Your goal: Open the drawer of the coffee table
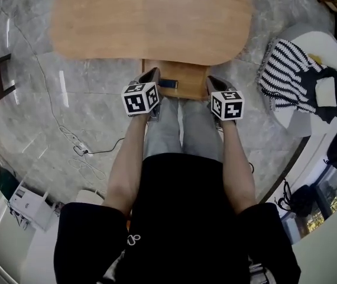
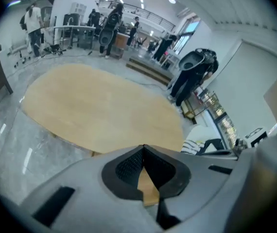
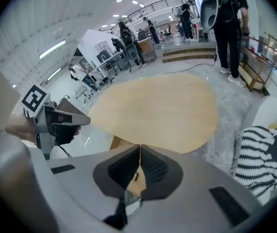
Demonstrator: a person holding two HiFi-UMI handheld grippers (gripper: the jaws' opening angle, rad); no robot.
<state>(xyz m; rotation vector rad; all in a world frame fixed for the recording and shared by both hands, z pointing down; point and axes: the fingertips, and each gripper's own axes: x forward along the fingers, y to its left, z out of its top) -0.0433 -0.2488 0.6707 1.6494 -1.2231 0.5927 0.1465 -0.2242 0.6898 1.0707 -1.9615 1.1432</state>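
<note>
Both pairs of jaws are pressed together with nothing between them: the left gripper (image 2: 143, 148) and the right gripper (image 3: 139, 148) each show their black pads meeting at the tip. They hang side by side over the person's legs, just short of the drawer (image 1: 183, 78). It juts from under the near edge of the oval coffee table (image 1: 151, 16) and looks already drawn out. I judge it to be a stiff, fairly light wooden box that slides straight. No handle shows, so the front lip seems the place to hook or pinch. Only the head view shows the small dark item (image 1: 168, 83) lying inside it. Only the gripper views show people standing beyond the table.
</note>
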